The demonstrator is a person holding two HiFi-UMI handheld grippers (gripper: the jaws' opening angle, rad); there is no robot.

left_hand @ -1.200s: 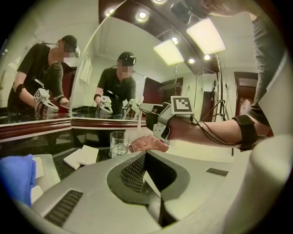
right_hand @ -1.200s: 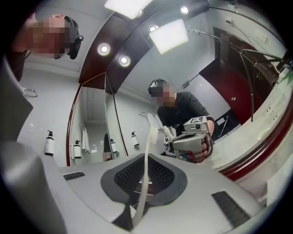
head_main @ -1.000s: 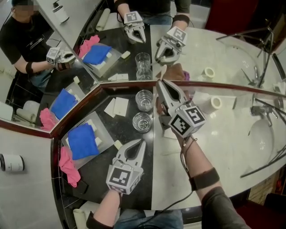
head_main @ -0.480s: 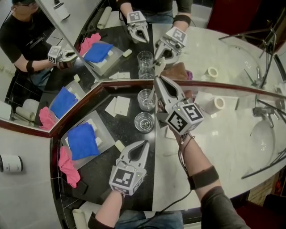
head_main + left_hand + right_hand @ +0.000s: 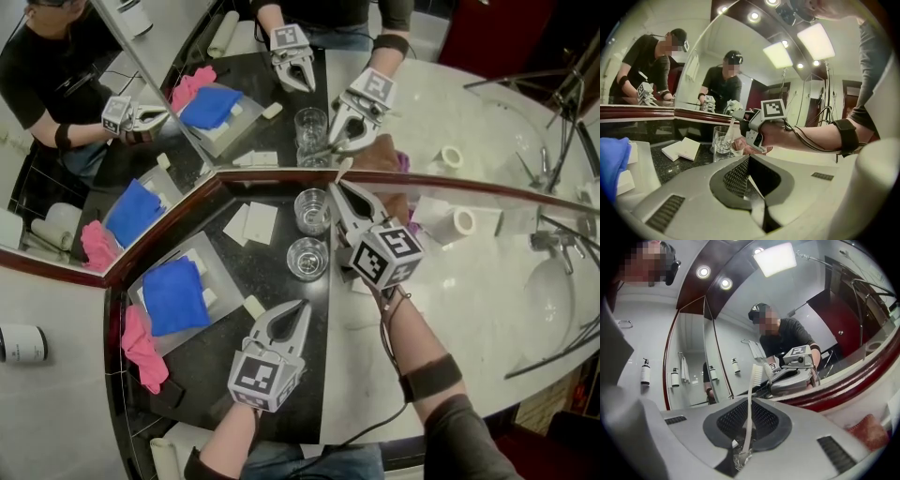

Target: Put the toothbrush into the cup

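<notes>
head view shows the right gripper (image 5: 339, 190) held out where the black stone counter (image 5: 267, 277) meets the white marble counter (image 5: 478, 309), its jaws pointing toward the mirror (image 5: 450, 103). the right gripper view shows those jaws drawn in narrow and clamped on the white toothbrush (image 5: 749, 413), which stands upright across them, bristle head on top and handle end below. two clear glass cups stand on the black stone one behind the other: the near cup (image 5: 307, 258) and the far cup (image 5: 312, 211), the far one close under the mirror's wooden frame (image 5: 262, 172). the right gripper's tips sit just right of the far cup, and in its own view a glass rim shows right under the handle end. in the left gripper view the handle comes down at the cups' mouths, but i cannot tell whether it is past a rim, nor which cup it is over. the left gripper (image 5: 302, 306) is held over the black stone, near the near cup but apart from it, jaws pressed fully together with nothing between them. to the left a blue cloth (image 5: 173, 295) lies on a pale tray (image 5: 208, 265) with a pink cloth (image 5: 141, 345) beside it. two white boxes (image 5: 248, 223) lie left of the far cup, and a tape roll (image 5: 463, 221) sits on the marble.
</notes>
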